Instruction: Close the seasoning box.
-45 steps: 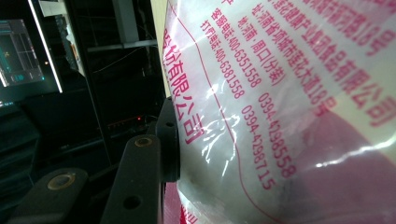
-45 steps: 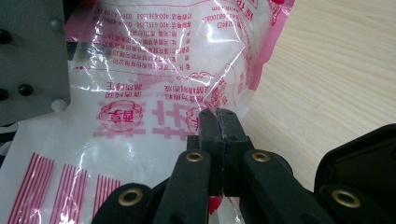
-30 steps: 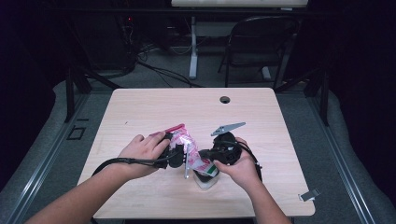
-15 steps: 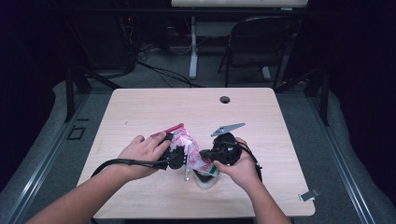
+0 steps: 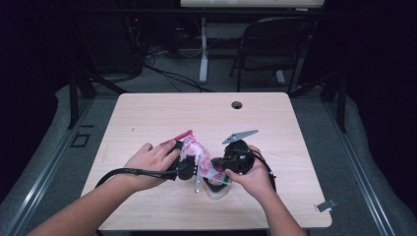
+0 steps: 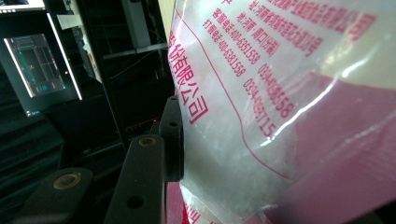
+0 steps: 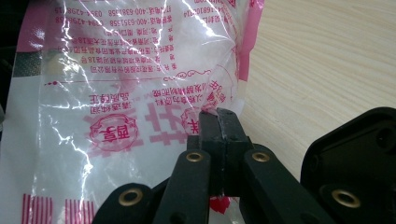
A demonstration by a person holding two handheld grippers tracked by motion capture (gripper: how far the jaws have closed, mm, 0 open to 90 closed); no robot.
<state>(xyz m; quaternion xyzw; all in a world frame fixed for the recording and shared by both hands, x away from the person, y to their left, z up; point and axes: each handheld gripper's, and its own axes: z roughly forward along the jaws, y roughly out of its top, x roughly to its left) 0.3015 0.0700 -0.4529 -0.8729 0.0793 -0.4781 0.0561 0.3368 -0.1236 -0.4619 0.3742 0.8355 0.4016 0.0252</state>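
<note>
Left gripper (image 5: pixel 189 169) clamps the one bag (image 5: pixel 196 155) of white powder, pads pressing its bulging side; bag sits just below table (image 5: pixel 162 113) centre. Right gripper (image 5: pixel 223 169), at the bag's 3 o'clock, pinches its lower edge, jaws clenched. Looks like pouring into one bowl (image 5: pixel 216 191), at the bag's 5 o'clock; bag mostly full, most work left

Your forearms come in from the desk's near edge, angled toward each other. Your left gripper (image 5: pixel 189 167) has jaws partly apart, pressed on something; your right gripper (image 7: pixel 218 122) is clamped tight, facing it.
</note>
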